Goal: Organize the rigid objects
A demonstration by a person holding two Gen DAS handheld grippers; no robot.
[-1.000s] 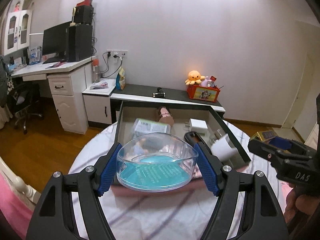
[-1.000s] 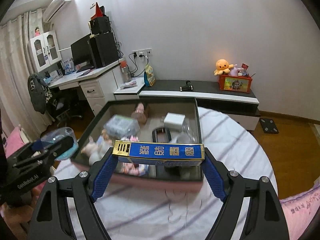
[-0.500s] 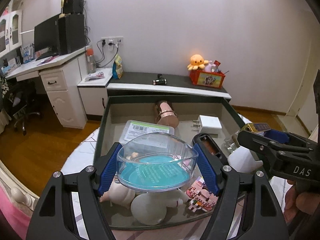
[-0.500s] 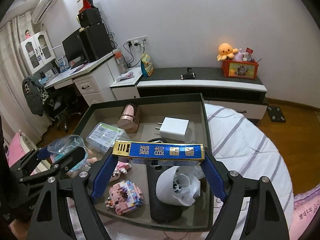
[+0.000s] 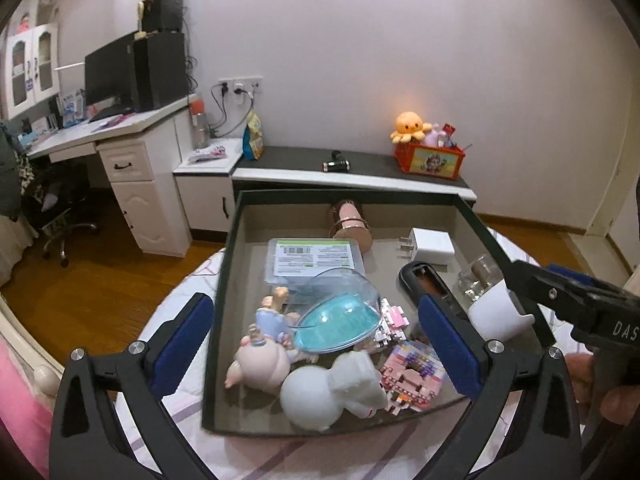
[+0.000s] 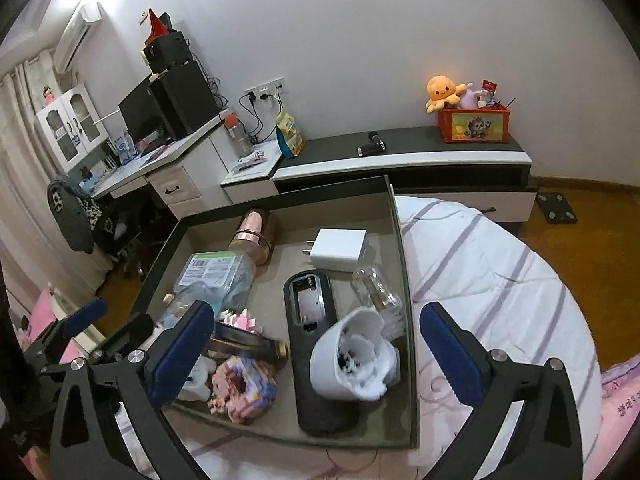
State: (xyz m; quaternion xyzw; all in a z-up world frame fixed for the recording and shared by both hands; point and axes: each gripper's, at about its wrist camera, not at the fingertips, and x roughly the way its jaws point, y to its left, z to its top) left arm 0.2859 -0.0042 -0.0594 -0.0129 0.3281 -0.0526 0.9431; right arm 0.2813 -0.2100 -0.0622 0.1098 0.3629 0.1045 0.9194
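Observation:
A dark-rimmed tray (image 5: pixel 221 300) on the striped bedcover holds the rigid items. The clear bowl with a teal base (image 5: pixel 340 316) lies tilted on the toys inside it, free of both blue pads. My left gripper (image 5: pixel 316 344) hangs over the tray's near end, its jaws opening wide and nothing pressed between them. In the right wrist view the long blue and gold box (image 6: pixel 248 345) lies blurred among the toys in the tray (image 6: pixel 405 280). My right gripper (image 6: pixel 316 356) hovers above it, jaws opening, pads clear of the box.
The tray also holds a white cup (image 6: pixel 352 360), black remote (image 6: pixel 314 320), white charger (image 6: pixel 342 250), copper tin (image 6: pixel 254 236), labelled plastic case (image 5: pixel 314 258), pink block toys (image 5: pixel 412 372) and figurines (image 5: pixel 264 344). A hand shows at the right edge.
Both grippers moved forward over the tray and opened. The bowl dropped from the left pads onto the toys; the blue and gold box dropped from the right pads into the tray.

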